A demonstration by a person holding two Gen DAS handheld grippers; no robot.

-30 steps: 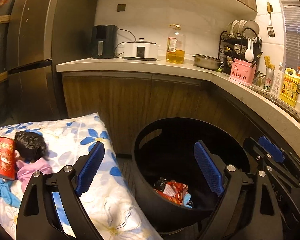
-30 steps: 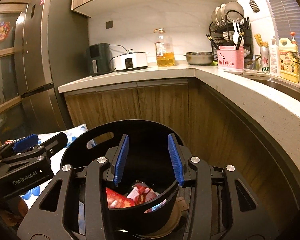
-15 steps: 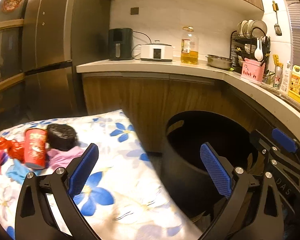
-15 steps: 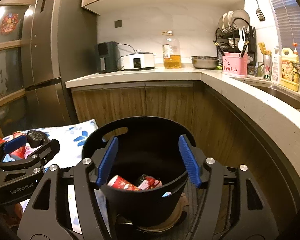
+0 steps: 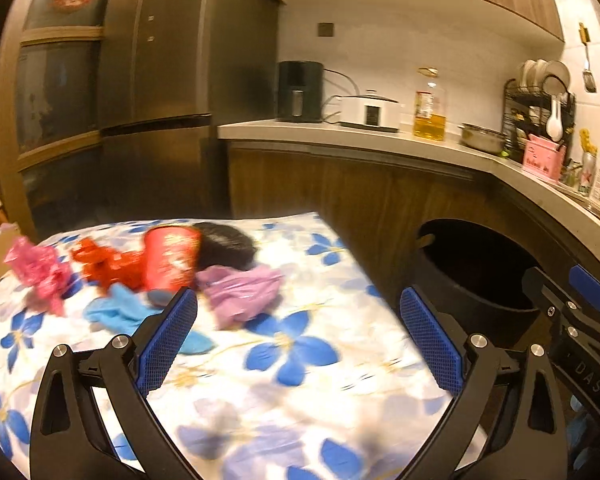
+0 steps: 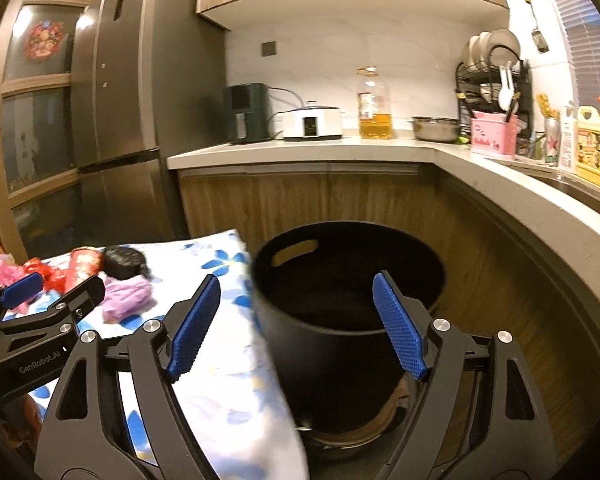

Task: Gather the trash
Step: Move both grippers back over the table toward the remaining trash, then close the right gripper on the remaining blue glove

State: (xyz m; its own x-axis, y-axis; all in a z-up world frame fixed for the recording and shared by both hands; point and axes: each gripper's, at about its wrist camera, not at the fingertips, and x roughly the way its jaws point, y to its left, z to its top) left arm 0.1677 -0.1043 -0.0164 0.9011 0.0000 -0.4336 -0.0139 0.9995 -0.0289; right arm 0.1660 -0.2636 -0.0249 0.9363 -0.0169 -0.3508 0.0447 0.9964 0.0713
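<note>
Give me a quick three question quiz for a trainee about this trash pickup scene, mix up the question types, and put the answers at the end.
1. True or false: the left gripper is shut on a piece of trash.
2. Multiple choice: where does the black bin stand relative to the floral cloth in the right wrist view? A) to its left B) to its right C) on top of it
3. Fill in: the crumpled purple bag lies just in front of the black ____.

Key: 1. False, both it and the right gripper are open and empty. 2. B. 3. bag, next to the red cup.
</note>
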